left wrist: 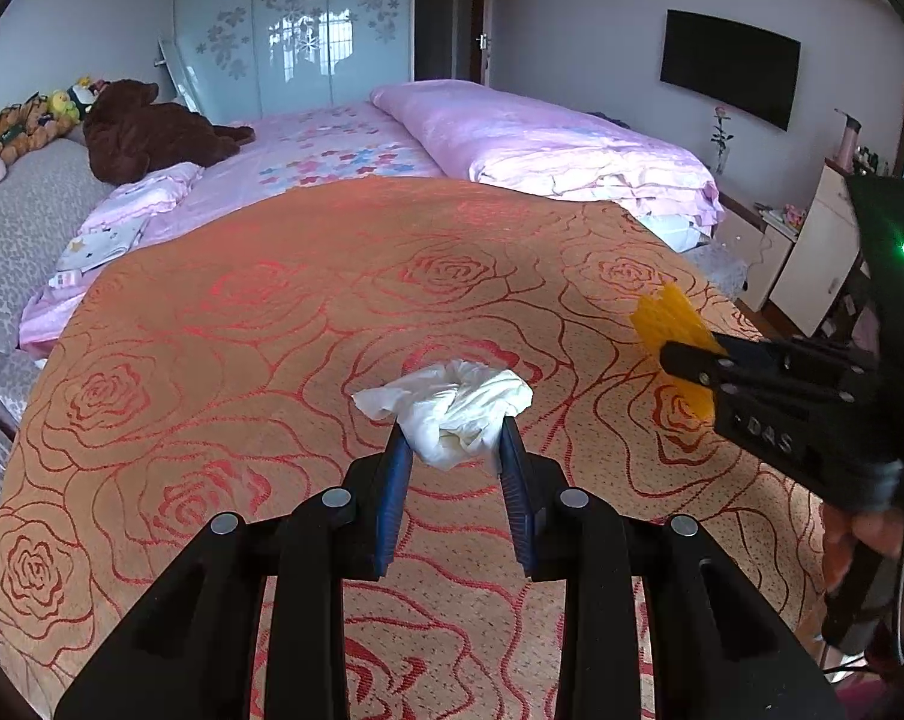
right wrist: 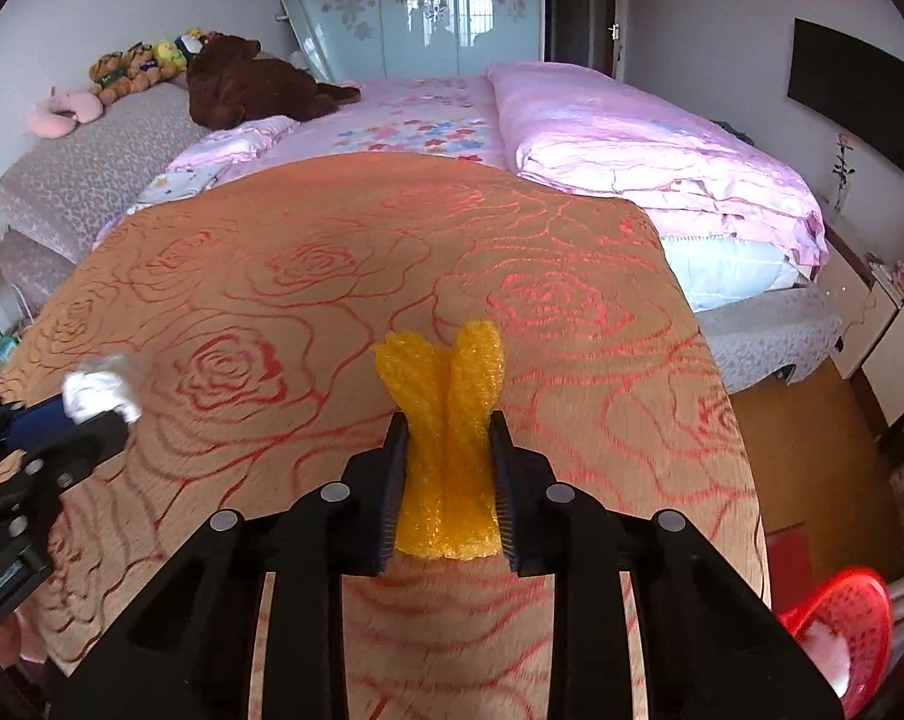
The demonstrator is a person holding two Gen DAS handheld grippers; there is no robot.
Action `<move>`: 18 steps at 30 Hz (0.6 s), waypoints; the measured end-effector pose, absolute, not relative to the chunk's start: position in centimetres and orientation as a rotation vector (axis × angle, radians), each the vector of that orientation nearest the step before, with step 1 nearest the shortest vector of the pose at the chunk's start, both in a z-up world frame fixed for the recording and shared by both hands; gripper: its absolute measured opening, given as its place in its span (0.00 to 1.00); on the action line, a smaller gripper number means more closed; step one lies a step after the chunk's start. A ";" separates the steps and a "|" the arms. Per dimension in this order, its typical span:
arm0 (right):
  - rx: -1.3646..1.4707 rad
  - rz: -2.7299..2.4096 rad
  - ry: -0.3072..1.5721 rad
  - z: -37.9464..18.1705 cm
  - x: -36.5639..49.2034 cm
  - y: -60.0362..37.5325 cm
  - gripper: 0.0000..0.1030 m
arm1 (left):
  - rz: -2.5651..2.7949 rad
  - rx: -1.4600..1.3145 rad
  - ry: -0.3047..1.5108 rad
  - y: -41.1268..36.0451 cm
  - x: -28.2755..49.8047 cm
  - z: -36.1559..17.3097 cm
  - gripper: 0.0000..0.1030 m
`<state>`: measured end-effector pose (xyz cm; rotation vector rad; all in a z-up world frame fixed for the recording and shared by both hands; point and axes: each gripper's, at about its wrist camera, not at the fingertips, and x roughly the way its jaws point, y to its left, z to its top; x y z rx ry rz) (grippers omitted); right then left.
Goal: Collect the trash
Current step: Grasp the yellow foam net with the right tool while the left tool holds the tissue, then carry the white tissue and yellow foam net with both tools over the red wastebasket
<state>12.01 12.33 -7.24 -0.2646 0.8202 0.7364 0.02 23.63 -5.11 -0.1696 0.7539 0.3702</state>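
Now your left gripper (left wrist: 452,450) pinches the white tissue (left wrist: 452,414), your right gripper (right wrist: 449,468) pinches the yellow wrap (right wrist: 446,420). Both still need dropping in the red basket (right wrist: 853,618).

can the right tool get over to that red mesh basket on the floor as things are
Probably yes. The red plastic mesh basket sits low to the right, off the edge of the orange rose-patterned blanket, with nothing visible between. The right tool is shut on the yellow bubble-wrap scrap.
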 end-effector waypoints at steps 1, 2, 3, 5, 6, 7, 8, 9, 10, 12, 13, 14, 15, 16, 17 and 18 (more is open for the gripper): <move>-0.254 0.739 0.820 -7.1 11.7 12.0 0.25 | 0.369 -0.168 0.753 23.6 0.0 -5.0 0.27; -0.245 0.741 0.820 -7.0 11.5 11.8 0.25 | 0.369 -0.166 0.752 23.5 -0.1 -5.0 0.27; -0.232 0.743 0.820 -6.8 11.1 11.5 0.25 | 0.368 -0.163 0.751 23.5 -0.1 -5.0 0.27; -0.216 0.744 0.818 -6.5 10.5 11.0 0.25 | 0.368 -0.161 0.750 23.3 -0.3 -4.8 0.27; -0.208 0.745 0.816 -6.3 10.3 10.8 0.25 | 0.368 -0.160 0.749 23.3 -0.4 -4.8 0.27; -0.204 0.743 0.815 -6.1 10.1 10.6 0.25 | 0.368 -0.159 0.748 23.2 -0.4 -4.7 0.27; -0.199 0.743 0.812 -5.9 9.9 10.4 0.25 | 0.367 -0.158 0.747 23.1 -0.5 -4.7 0.27; -0.195 0.740 0.806 -5.7 9.6 10.2 0.25 | 0.368 -0.156 0.746 23.1 -0.6 -4.7 0.27; -0.194 0.737 0.802 -5.6 9.4 10.0 0.25 | 0.368 -0.155 0.745 23.1 -0.7 -4.6 0.27; -0.184 0.735 0.801 -5.4 9.0 9.5 0.25 | 0.367 -0.156 0.744 23.0 -0.9 -4.6 0.27; -0.179 0.734 0.802 -5.4 8.9 9.3 0.25 | 0.367 -0.154 0.744 22.9 -1.0 -4.6 0.27; -0.173 0.732 0.803 -5.3 8.8 9.1 0.25 | 0.367 -0.152 0.744 22.8 -1.0 -4.6 0.27; -0.165 0.730 0.803 -5.2 8.6 8.8 0.25 | 0.366 -0.152 0.744 22.8 -1.0 -4.6 0.27; -0.158 0.728 0.803 -5.1 8.5 8.5 0.25 | 0.364 -0.153 0.744 22.7 -1.1 -4.5 0.27; -0.151 0.726 0.803 -5.1 8.4 8.2 0.25 | 0.363 -0.152 0.743 22.7 -1.0 -4.5 0.27; -0.143 0.723 0.802 -5.0 8.2 7.9 0.25 | 0.362 -0.150 0.743 22.6 -1.0 -4.5 0.27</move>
